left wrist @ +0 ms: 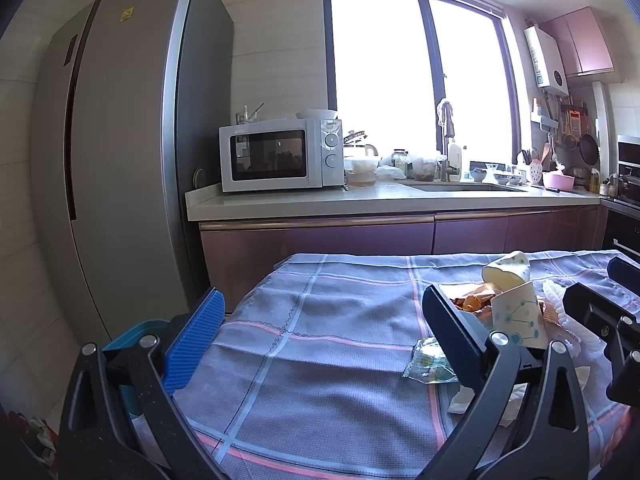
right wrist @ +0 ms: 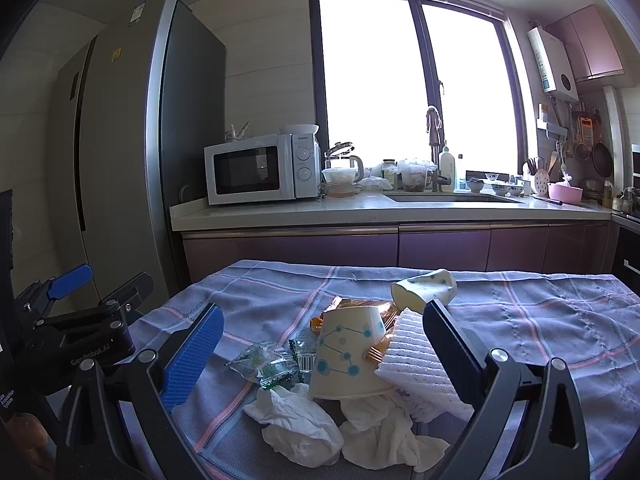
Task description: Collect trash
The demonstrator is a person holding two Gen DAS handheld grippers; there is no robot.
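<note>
Woven checked cloth [right wrist: 520, 320]; crumpled paper tissue [right wrist: 296, 420]; glossy plastic wrapper [right wrist: 264, 364]; matt paper cup [right wrist: 348, 356].

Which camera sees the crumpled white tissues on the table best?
The right wrist view: the crumpled white tissues lie whole, near, between its open fingers. The left wrist view shows only scraps, mostly hidden behind that gripper's dark finger.

Left wrist view: teal bin [left wrist: 138, 332] mostly hidden behind the left tool's finger; clear wrapper [left wrist: 426, 364] partly covered by the other finger; right tool [left wrist: 600, 312] cut off at the frame edge. Right wrist view: copper wrapper [right wrist: 360, 306] largely buried under the dotted paper cup [right wrist: 346, 354] — print on wrappers too small to read; items by the sink blurred.
</note>
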